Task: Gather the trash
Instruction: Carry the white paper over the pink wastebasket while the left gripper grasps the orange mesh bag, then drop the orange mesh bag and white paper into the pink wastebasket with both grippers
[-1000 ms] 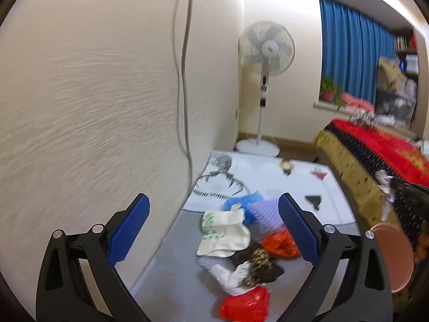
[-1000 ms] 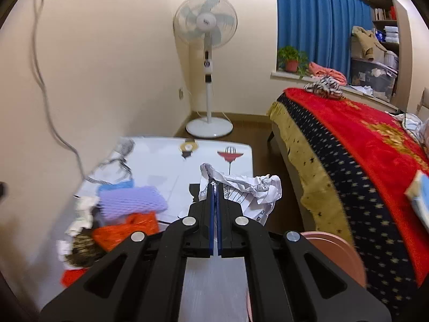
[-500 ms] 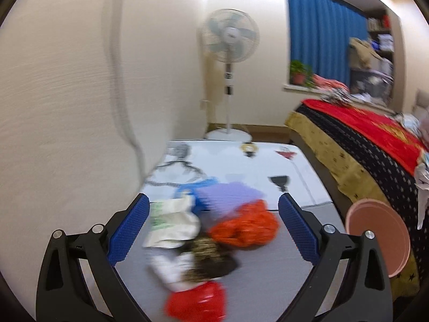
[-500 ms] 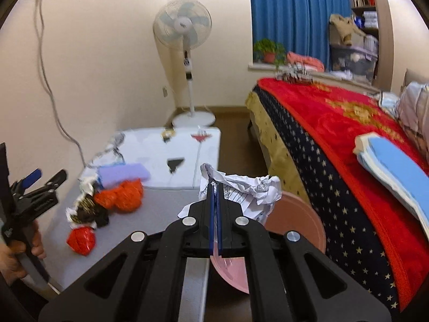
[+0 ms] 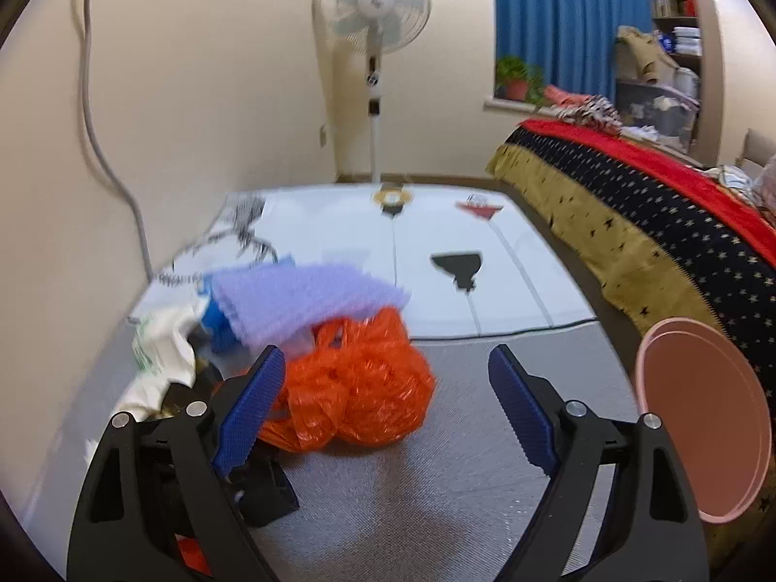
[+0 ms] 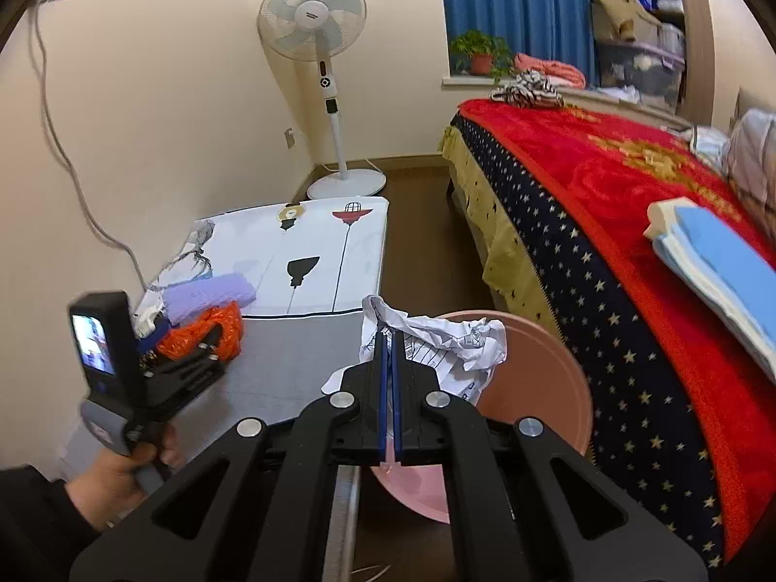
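My right gripper is shut on a crumpled white paper and holds it over the rim of a pink basin. My left gripper is open and empty just in front of an orange plastic bag on the grey table. A purple foam sheet, a blue piece and a white bag lie in the same pile. The left gripper also shows in the right wrist view, beside the orange bag.
The pink basin stands to the right of the table, against a bed with a red and starred cover. A white printed tabletop lies beyond. A standing fan and a wall cable are behind.
My left gripper swung from the wall and came down close to the orange bag. My right gripper carried the crumpled paper right, from above the table to over the pink basin.
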